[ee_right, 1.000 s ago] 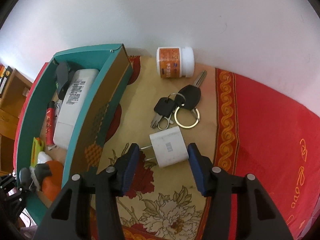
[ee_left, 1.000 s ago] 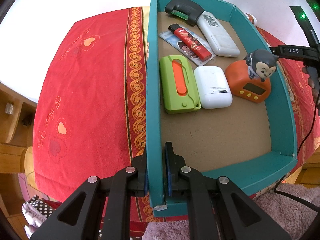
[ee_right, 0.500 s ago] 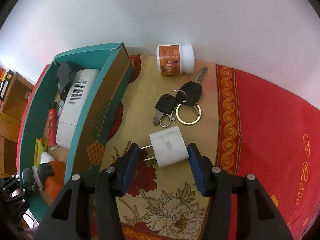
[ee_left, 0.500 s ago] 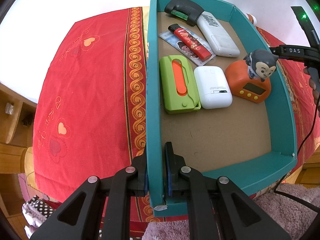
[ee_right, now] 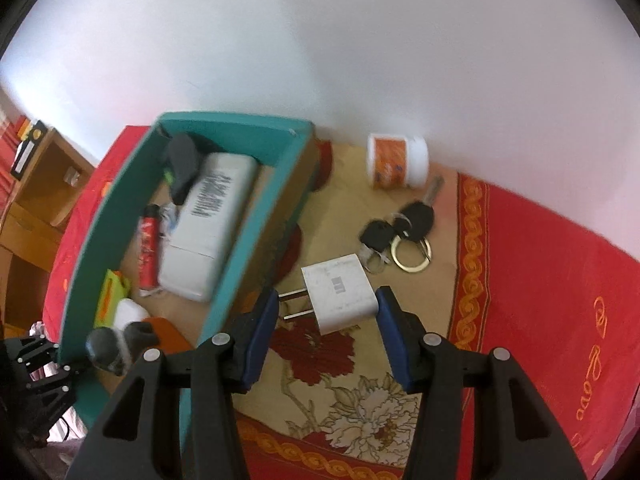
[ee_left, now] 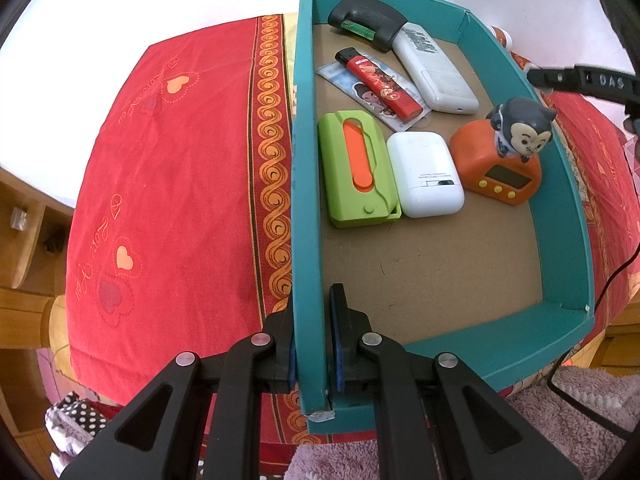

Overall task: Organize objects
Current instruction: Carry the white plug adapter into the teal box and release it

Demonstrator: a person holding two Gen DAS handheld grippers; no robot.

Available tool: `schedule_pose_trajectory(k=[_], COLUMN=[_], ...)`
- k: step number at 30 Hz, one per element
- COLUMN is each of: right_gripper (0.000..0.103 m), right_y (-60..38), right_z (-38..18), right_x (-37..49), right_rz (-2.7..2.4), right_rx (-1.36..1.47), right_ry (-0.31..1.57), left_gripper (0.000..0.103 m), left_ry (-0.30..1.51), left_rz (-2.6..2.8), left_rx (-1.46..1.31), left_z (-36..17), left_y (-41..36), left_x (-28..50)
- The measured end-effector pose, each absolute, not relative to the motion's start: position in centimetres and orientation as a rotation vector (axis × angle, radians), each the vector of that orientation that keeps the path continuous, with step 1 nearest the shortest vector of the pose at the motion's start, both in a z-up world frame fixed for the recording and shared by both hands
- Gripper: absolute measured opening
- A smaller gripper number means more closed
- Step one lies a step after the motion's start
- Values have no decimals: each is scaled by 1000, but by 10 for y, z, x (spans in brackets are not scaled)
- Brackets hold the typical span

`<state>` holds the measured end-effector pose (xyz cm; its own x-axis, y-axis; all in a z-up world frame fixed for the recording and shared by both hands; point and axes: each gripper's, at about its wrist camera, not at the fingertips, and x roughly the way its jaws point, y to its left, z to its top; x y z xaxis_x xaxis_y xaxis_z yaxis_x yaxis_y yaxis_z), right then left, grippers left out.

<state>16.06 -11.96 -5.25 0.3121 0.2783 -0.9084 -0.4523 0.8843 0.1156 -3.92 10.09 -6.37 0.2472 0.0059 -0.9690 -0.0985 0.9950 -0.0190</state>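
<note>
The left wall of the teal box (ee_left: 306, 184) is clamped by the left gripper (ee_left: 313, 338), one pad pressed on the outside, the other on the inside, near the box's near corner. The box is set on a desk covered by a red cloth (ee_left: 172, 184). Inside the box, a green and orange case (ee_left: 358, 168) is seen against that clamped wall, a white case (ee_left: 426, 174) just beside it, and an orange clock with a monkey figure (ee_left: 506, 152) by the opposite wall; a red lighter (ee_left: 378, 82), a white power bank (ee_left: 434, 68) and a black item (ee_left: 366, 20) are laid toward the far end. Outside the box, to its right, the white plug adapter (ee_right: 340, 294) is gripped by the right gripper (ee_right: 326, 308), prongs against one pad, body against the other. Whether it is clear of the cloth cannot be told. Beyond it, keys (ee_right: 404, 228) and a white jar (ee_right: 396, 160) are left on the cloth.
</note>
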Motion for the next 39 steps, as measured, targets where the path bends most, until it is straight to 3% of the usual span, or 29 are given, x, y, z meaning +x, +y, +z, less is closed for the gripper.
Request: schedule_pose_trajectory(k=[7,39], right_gripper=[50,50], right_y=[-93,17], right_z=[-28,-68], right_x=[162,197], right_rz=[547,612], right_rx=[-209,-903], right_ry=[1103,1113], left_gripper=[12,12], left_ry=[1319,1320], left_rz=[71,72], left_rx=[-82,-82], left_z=[-64,-64], left_y=[101,101], left_x=[-39,-39])
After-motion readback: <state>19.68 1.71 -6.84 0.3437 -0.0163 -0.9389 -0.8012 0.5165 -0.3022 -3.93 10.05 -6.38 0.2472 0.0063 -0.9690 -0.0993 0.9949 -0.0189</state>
